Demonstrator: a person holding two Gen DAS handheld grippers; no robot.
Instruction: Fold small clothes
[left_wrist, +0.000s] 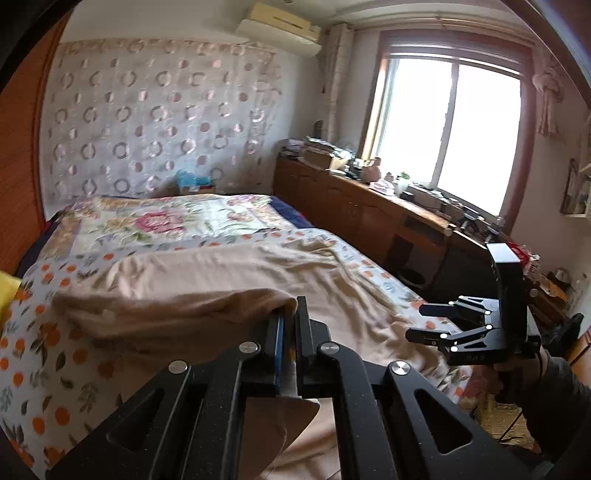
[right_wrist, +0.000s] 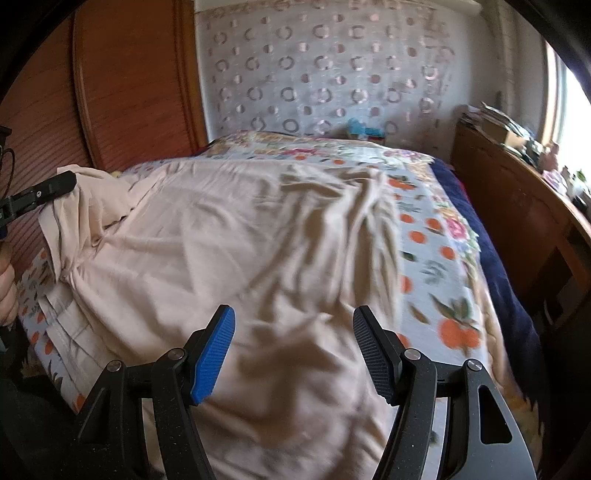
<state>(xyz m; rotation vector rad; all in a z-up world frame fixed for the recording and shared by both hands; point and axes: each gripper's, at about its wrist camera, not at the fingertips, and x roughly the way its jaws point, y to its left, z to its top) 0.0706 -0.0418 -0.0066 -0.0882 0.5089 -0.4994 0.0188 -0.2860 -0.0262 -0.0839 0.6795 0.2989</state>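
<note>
A beige garment (left_wrist: 229, 280) lies spread over the bed, wrinkled. My left gripper (left_wrist: 290, 314) is shut on a bunched edge of it, and the cloth lifts in a fold off the bed. In the right wrist view the same beige garment (right_wrist: 229, 236) covers most of the bed, and the left gripper (right_wrist: 55, 186) holds its raised corner at the far left. My right gripper (right_wrist: 293, 332) hovers open above the cloth near its front edge, nothing between its fingers. From the left wrist view, the right gripper (left_wrist: 417, 321) shows at the right, past the garment's edge, held by a gloved hand (left_wrist: 524, 369).
The bed (right_wrist: 436, 229) carries a sheet printed with oranges and a floral quilt (left_wrist: 159, 221) at the far end. A wooden wardrobe (right_wrist: 129, 81) stands on the left. A long wooden cabinet (left_wrist: 369, 214) with clutter runs under the window on the right.
</note>
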